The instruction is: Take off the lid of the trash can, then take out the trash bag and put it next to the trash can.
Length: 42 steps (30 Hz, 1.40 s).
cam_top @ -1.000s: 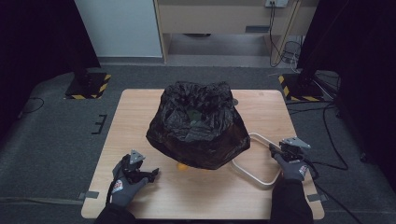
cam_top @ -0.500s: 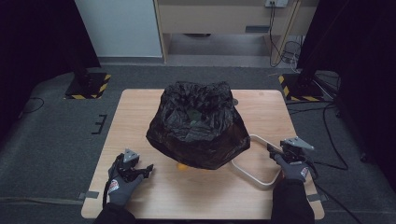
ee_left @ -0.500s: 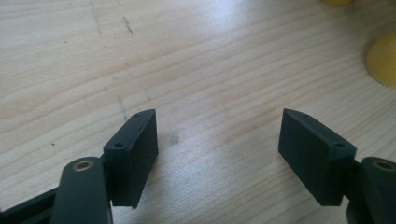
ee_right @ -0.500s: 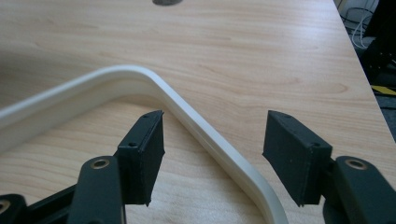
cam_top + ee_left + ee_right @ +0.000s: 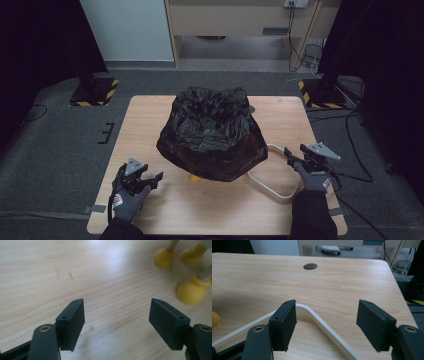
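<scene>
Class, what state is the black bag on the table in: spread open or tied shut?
Spread open: the black bag is draped over something, its mouth gaping upward with the inside showing.

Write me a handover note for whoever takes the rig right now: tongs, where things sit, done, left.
Left tongs: open and holding nothing, low over the table in front of the yellow feet; they have just been closing partway.
Right tongs: open, nothing gripped, just been opening. The cream frame lies on the wood just beyond them.
Black bag: draped over something at the table's middle, mouth up, crumpled. A yellow foot peeks out under its near edge.
Done: bag is over the thing, both tongs are off it.
Left: cannot tell from here; probably tidying the bag's fit or dealing with the frame.
</scene>
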{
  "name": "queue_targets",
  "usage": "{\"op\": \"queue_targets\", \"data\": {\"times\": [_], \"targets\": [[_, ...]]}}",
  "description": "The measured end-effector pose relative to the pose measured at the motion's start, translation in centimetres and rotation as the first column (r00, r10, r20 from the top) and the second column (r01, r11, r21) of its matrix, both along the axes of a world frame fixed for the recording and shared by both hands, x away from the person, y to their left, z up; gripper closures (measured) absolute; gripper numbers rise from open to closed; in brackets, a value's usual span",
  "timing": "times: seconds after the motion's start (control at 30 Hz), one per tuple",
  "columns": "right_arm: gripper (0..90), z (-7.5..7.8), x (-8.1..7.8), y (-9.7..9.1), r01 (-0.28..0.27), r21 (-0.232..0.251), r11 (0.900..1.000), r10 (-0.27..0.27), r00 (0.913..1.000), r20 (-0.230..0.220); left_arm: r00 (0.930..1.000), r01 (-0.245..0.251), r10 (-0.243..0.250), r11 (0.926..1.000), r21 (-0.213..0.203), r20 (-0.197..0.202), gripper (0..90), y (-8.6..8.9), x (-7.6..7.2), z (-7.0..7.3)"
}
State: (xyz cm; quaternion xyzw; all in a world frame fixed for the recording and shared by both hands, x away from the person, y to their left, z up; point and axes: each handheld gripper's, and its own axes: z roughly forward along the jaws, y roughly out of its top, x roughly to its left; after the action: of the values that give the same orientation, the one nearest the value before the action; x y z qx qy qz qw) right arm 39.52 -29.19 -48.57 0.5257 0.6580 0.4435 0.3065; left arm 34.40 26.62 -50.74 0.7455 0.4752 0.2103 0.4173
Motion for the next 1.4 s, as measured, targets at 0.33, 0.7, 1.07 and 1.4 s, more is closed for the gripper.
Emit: {"op": "queue_targets", "data": {"times": [0.33, 0.7, 1.07, 1.4], "targets": [[29.3, 1.3, -0.4, 0.8, -0.01, 0.002, 1.0, 0.009, 0.9987, 0.049, 0.998, -0.016, 0.019, 0.9989, -0.045, 0.06, 26.3, 0.7, -0.2, 1.1], [28.7, 2.6, -0.7, 1.3, -0.021, 0.02, 0.9996, 0.019, 0.9961, 0.086, 0.9936, -0.027, 0.035, 0.9969, -0.074, 0.108, 25.2, 1.0, -0.5, 2.1], [28.0, 3.9, -1.0, 1.7, -0.033, 0.041, 0.9986, 0.028, 0.9933, 0.112, 0.983, -0.044, 0.062, 0.9934, -0.106, 0.173, 25.0, 1.7, -1.2, 4.0], [27.8, 4.6, -1.2, 1.8, -0.043, 0.045, 0.9981, 0.037, 0.9914, 0.125, 0.9711, -0.05, 0.078, 0.9905, -0.128, 0.226, 25.1, 2.2, -1.5, 5.8]]}}
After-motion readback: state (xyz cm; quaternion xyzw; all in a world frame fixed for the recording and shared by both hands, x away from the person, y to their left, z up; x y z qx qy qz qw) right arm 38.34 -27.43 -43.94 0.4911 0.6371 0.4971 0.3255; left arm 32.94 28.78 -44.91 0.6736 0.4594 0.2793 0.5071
